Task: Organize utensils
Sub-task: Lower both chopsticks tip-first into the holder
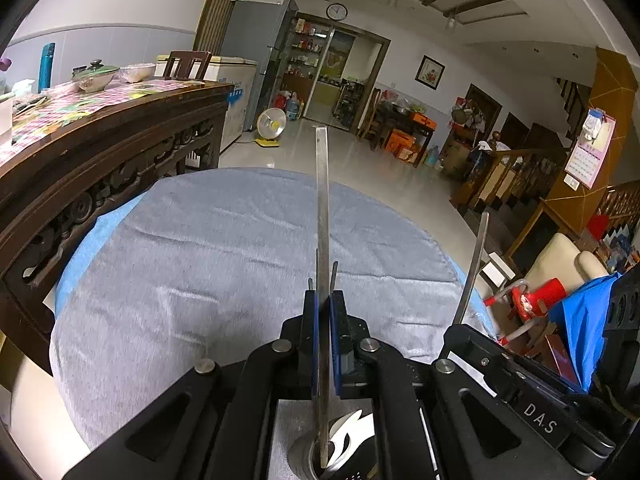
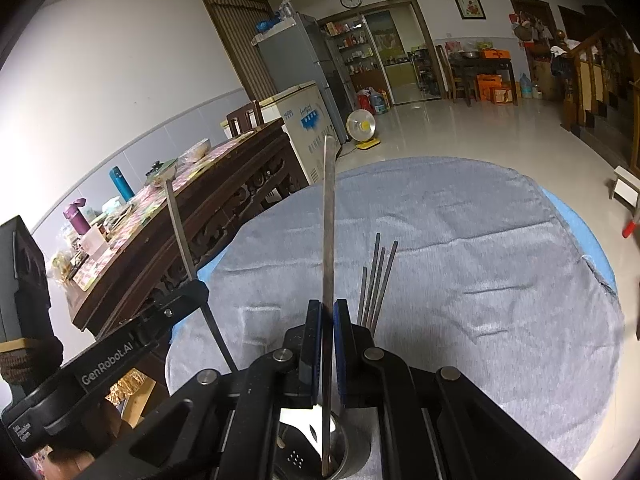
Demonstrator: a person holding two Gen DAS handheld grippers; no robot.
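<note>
My left gripper (image 1: 322,300) is shut on a flat steel utensil handle (image 1: 322,208) that stands upright, its lower end over a round metal holder (image 1: 304,456) beneath the jaws. My right gripper (image 2: 327,308) is shut on a second steel utensil handle (image 2: 329,216), upright, its lower end in the metal holder (image 2: 344,448). Several thin dark chopsticks (image 2: 376,280) stick up just right of the right gripper. Each gripper shows in the other's view: the right one (image 1: 464,326) and the left one (image 2: 196,284). Both are above a round table under a grey cloth (image 1: 208,248).
A dark carved wooden sideboard (image 1: 120,152) with a chequered cloth, bowls and bottles stands left of the table. A small fan heater (image 1: 272,124) sits on the tiled floor beyond. A red stool (image 1: 532,300) and blue fabric (image 1: 584,320) lie at the right.
</note>
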